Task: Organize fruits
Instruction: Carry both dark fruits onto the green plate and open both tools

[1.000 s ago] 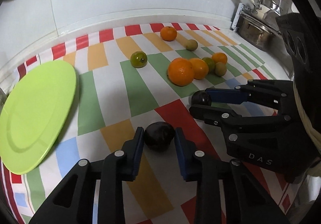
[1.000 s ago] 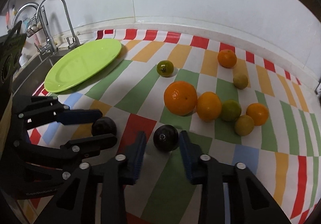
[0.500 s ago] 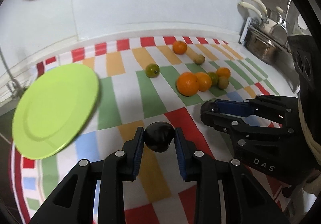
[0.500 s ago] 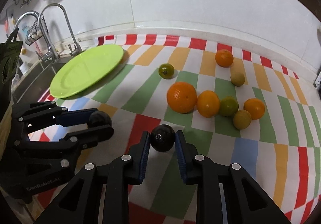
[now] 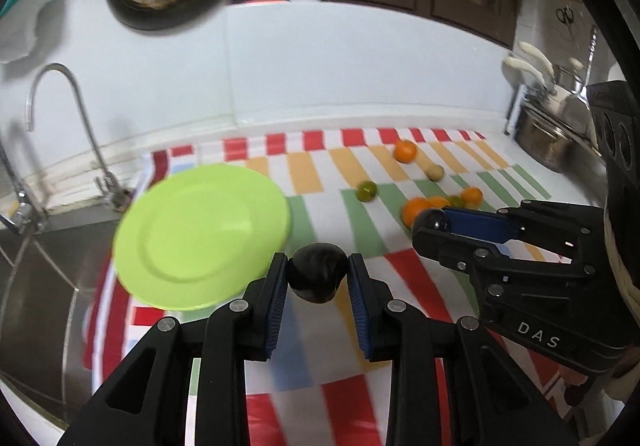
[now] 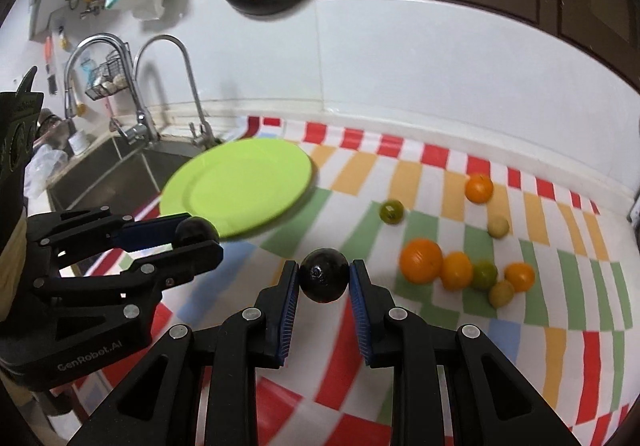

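1. Since a second ago I have lifted both grippers off the worktop: each dark fruit that lay on the cloth then now hangs clear of it, and the right gripper, apart around its fruit then, has clamped on it.
2. The worktop (image 6: pixel 500 58) carries a checked cloth (image 6: pixel 440 174) in red, orange, green and white; I see a sink (image 6: pixel 132 170) with taps at its left end.
3. The green plate (image 6: pixel 240 186) lies on the cloth's left part beside the sink, nothing on it.
4. My left gripper (image 5: pixel 318 278) is clamped on a dark fruit (image 5: pixel 317 277), which sits between the blue pads, above the cloth just right of the plate's near rim.
5. My right gripper (image 6: pixel 324 280) is clamped on a second dark fruit (image 6: pixel 325 275), held above the cloth between the plate and the citrus pile.
6. The two grippers are side by side, near but apart.
7. The big orange (image 6: pixel 421 260) heads a touching cluster of smaller oranges and greenish fruits on the cloth's right.
8. A lone orange (image 6: pixel 479 188), a green fruit (image 6: pixel 391 211) and a pale one (image 6: pixel 498 227) lie apart, farther back.
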Motion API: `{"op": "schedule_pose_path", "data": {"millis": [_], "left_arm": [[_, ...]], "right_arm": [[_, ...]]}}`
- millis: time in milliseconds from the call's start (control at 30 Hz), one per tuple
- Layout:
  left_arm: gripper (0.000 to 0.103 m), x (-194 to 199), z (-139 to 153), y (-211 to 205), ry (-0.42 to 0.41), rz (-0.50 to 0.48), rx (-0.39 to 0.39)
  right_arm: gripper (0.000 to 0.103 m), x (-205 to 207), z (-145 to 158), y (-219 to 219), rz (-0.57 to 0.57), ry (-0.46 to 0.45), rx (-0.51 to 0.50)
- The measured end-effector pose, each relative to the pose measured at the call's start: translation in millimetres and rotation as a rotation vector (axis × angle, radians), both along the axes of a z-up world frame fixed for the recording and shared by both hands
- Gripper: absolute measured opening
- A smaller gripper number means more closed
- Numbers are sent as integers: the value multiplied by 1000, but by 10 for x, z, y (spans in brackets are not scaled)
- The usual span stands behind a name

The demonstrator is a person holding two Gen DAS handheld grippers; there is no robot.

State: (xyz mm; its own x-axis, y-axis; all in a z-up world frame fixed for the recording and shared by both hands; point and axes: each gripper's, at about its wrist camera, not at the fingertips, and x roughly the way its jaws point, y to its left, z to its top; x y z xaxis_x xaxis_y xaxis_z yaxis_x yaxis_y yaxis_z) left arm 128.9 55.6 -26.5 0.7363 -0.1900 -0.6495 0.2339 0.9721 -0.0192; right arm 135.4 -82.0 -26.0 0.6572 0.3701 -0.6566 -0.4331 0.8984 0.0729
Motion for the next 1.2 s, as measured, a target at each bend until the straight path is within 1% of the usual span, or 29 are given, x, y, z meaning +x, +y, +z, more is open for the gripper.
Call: {"op": "schedule_pose_path", "data": {"millis": [233,333,533,733,867,1033,1200], "left_arm": [[30,81,49,352,-28,69,24],[30,170,27,524,-13,96,18],[30,405,-72,816,31,121,8],[30,639,-238,996,64,119,15],[30,792,-366,1120,101,127,11],[30,906,-497,1207,135,124,9],[30,966,-610,1222,159,111,18]], "right_arm": [[27,91,123,371,65,-36,18],[27,187,133,577,96,-32,28],[27,391,70,957,112,-18,27],[27,635,-99,1229,122,12,6],[27,784,-252,1352,128,52,-11],[27,936,-440,1472,124,92,-34],[27,1001,-547,1534,121,116,-52]]}}
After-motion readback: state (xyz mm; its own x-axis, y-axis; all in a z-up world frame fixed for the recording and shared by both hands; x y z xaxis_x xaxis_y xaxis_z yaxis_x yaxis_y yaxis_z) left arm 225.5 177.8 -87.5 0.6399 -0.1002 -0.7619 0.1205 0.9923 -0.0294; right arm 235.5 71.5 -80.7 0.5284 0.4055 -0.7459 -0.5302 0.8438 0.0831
